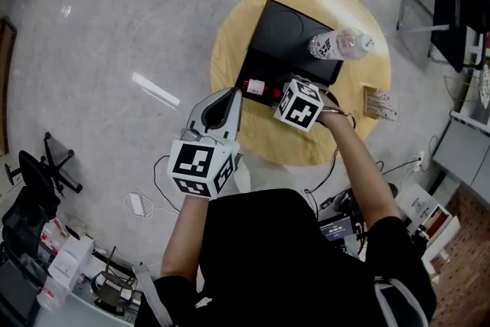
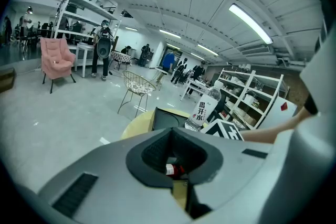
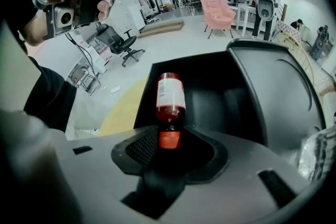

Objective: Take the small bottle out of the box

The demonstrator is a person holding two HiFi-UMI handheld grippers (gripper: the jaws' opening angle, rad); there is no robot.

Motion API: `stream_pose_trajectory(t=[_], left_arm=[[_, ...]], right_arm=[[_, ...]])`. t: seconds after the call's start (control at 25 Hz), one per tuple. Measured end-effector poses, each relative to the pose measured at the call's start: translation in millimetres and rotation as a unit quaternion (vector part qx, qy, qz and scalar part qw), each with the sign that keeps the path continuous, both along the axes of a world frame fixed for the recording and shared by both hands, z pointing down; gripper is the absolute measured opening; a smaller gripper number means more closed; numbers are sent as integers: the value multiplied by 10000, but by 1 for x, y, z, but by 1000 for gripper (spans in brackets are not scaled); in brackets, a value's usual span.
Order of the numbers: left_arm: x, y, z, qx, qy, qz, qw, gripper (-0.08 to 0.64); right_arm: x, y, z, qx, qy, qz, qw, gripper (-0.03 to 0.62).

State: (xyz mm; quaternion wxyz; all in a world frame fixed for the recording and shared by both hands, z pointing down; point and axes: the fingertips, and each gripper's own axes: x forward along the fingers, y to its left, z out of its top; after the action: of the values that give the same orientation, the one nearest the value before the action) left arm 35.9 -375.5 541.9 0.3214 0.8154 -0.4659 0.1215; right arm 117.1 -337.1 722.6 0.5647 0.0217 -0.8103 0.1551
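A small red bottle [image 1: 255, 87] with a white label lies level at the front left edge of the open black box [image 1: 287, 31] on the round yellow table [image 1: 230, 50]. My right gripper [image 1: 271, 94] is shut on its red cap. In the right gripper view the small bottle [image 3: 170, 96] sticks out from the right gripper [image 3: 169, 147] over the box's dark inside [image 3: 226, 97]. My left gripper [image 1: 233, 96] hovers shut and empty just left of the bottle. In the left gripper view the small bottle [image 2: 175, 169] shows through the hollow of the left gripper [image 2: 173, 152].
A large clear water bottle [image 1: 341, 44] rests on the box's far right corner. A small printed packet [image 1: 380, 103] lies near the table's right edge. Cables and a white adapter [image 1: 138, 203] lie on the floor, and an office chair [image 1: 42, 172] stands at the left.
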Motion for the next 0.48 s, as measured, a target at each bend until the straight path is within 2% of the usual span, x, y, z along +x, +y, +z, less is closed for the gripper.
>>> stream_pose_trajectory(t=[0.48], left_arm=[[-3,3,2,-20,-4,-33,10000,11]], right_arm=[[-4,0,5,39,-43,8,10000,137]])
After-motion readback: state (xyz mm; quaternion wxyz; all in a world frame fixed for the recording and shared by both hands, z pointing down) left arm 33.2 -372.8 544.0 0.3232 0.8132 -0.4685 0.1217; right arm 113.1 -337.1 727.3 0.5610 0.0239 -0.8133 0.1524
